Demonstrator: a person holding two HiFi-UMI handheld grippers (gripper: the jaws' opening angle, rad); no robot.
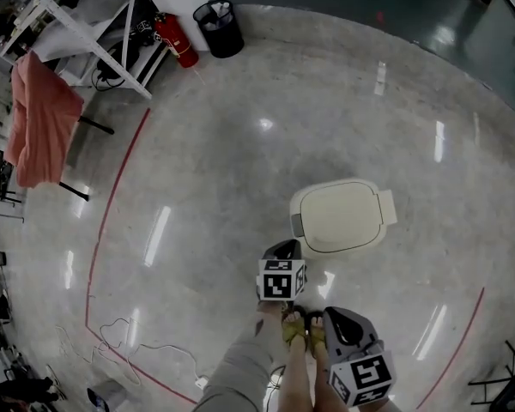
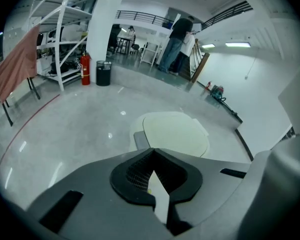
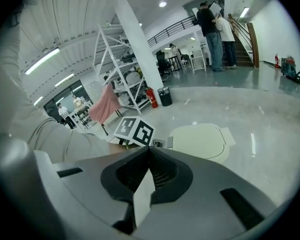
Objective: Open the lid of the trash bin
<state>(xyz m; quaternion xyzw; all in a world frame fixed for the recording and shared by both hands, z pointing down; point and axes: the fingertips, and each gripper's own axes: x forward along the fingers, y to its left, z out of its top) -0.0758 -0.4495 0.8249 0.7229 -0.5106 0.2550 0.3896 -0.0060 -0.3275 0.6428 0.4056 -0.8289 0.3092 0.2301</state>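
Note:
The trash bin [image 1: 340, 218] stands on the grey floor, its cream lid down, with a small grey tab [image 1: 297, 224] at its left edge. My left gripper [image 1: 283, 249] hovers just in front of the bin's near left corner, jaws together and empty. My right gripper [image 1: 331, 318] hangs lower and nearer to me, jaws likewise together. The left gripper view has the lid [image 2: 175, 133] straight beyond the left gripper [image 2: 152, 152]. In the right gripper view the lid [image 3: 199, 140] lies ahead and right of the right gripper [image 3: 150, 150], and the left gripper's marker cube [image 3: 135, 130] shows too.
A black waste basket [image 1: 218, 27], a red fire extinguisher [image 1: 178, 43] and a white shelf rack [image 1: 86, 33] stand at the far left. A pink cloth [image 1: 41, 123] hangs on a stand. A cable [image 1: 120, 342] lies on the floor at lower left. Two people [image 2: 180, 44] stand far off.

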